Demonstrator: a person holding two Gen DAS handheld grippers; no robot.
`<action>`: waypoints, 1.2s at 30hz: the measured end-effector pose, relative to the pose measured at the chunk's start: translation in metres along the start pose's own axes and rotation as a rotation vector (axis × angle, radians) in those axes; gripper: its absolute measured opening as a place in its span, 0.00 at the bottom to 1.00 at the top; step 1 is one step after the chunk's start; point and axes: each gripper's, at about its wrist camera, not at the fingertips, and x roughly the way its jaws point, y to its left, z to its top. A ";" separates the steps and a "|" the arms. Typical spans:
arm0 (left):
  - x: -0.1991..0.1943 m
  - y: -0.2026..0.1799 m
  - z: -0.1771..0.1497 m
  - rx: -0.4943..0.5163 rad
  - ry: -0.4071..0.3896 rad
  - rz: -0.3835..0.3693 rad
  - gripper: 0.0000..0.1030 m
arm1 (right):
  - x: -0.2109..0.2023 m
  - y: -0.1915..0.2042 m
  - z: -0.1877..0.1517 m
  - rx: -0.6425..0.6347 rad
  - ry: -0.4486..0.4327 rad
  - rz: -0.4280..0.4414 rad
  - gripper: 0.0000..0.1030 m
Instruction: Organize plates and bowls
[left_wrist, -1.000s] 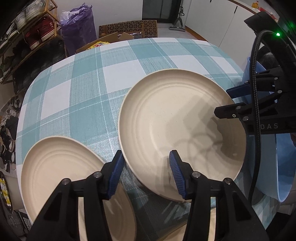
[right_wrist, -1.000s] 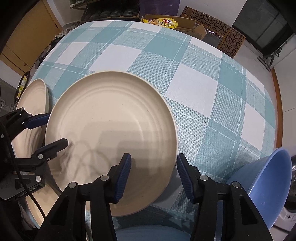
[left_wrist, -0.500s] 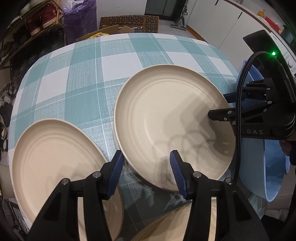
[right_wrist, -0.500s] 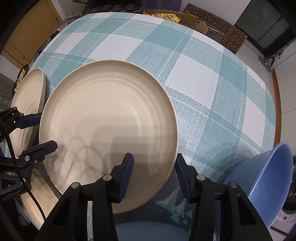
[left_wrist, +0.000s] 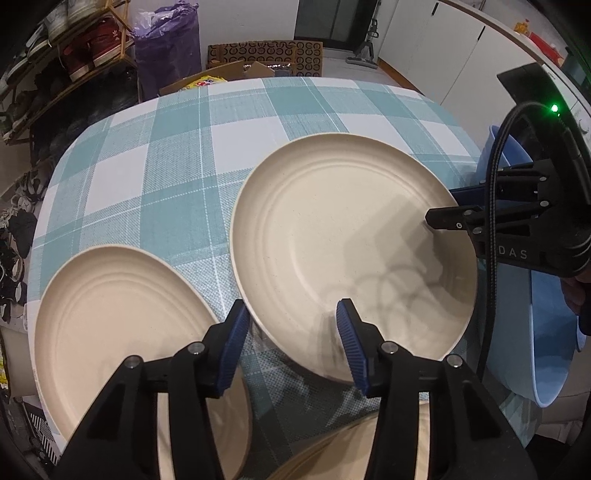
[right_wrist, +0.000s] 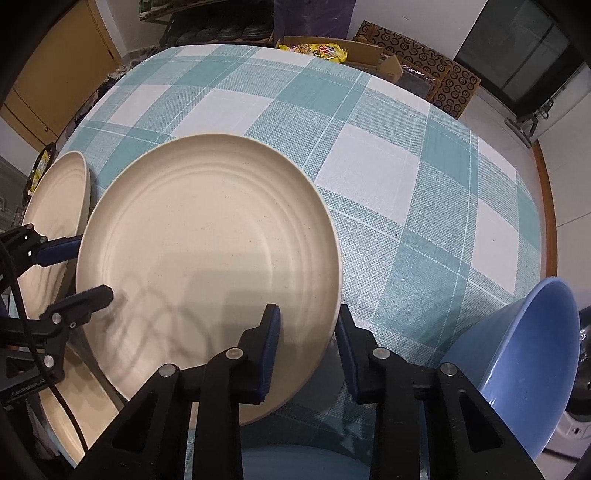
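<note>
Plates not yet stacked: central cream plate (right_wrist: 207, 266) on the checked tablecloth (right_wrist: 388, 177), rim between the right gripper (right_wrist: 308, 343) fingers, jaws closing on that edge, pads nearly touching it though contact hard to confirm through the fisheye. Opposite rim straddled by the left gripper (left_wrist: 290, 332), jaws closing a little too, no pinch visible. Second cream plate (left_wrist: 122, 332) just left of the left fingers, apart from the first. Third cream rim (left_wrist: 340, 454) peeking below the left fingers, mostly hidden. Blue bowl (right_wrist: 517, 362) right of the right fingers, tilted, with another blue dish (right_wrist: 295, 461) under them. Nothing gathered so far; all stacking left.
</note>
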 end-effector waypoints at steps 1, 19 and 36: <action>-0.001 0.000 0.000 0.000 -0.003 0.002 0.47 | 0.000 0.000 0.000 0.001 -0.005 -0.003 0.27; -0.038 0.007 -0.006 -0.021 -0.081 0.023 0.46 | -0.036 0.007 -0.008 -0.005 -0.066 0.002 0.25; -0.093 0.014 -0.033 -0.051 -0.160 0.051 0.46 | -0.097 0.044 -0.031 -0.037 -0.130 0.009 0.25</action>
